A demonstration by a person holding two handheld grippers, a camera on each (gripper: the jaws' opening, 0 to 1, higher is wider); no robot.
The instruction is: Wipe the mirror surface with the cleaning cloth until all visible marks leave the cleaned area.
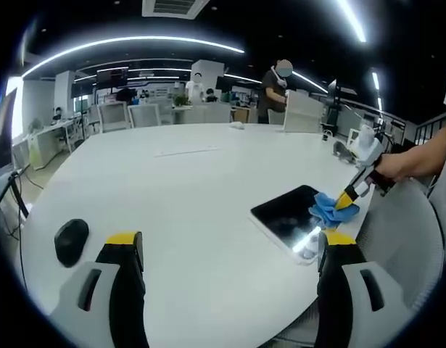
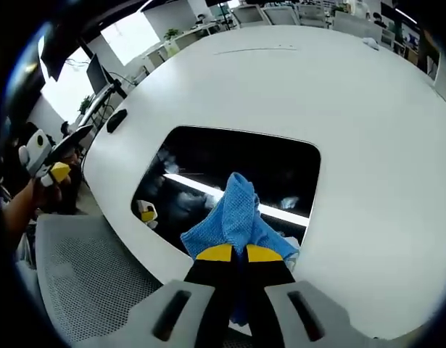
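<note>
One big white table [image 1: 179, 196] holds all the things, and it is the largest thing here. A grey mesh chair [image 2: 85, 275] sits at the table's edge, just beside the mirror.

The mirror [image 2: 230, 174] is a flat dark rectangle with round corners. It lies on the table near the edge. In the right claw view it looks big and close, and bright ceiling lights shine back from it. In the left claw view the mirror [image 1: 288, 214] looks small and off to the right side.

The blue cleaning cloth [image 2: 237, 217] rests on the mirror, touching the glass.

The right claw [image 2: 239, 254] is closed tight on the blue cleaning cloth, its yellow tips pressed together. The left claw view shows that same claw [image 1: 346, 201] from the side, with a hand [image 1: 393, 165] holding it.

The left claw [image 1: 230, 243] is open wide, holding nothing, above the table. The right claw view shows it [image 2: 57, 172] far to the left, past the table's edge.

A black computer mouse [image 1: 71, 241] lies on the table near the left claw.
</note>
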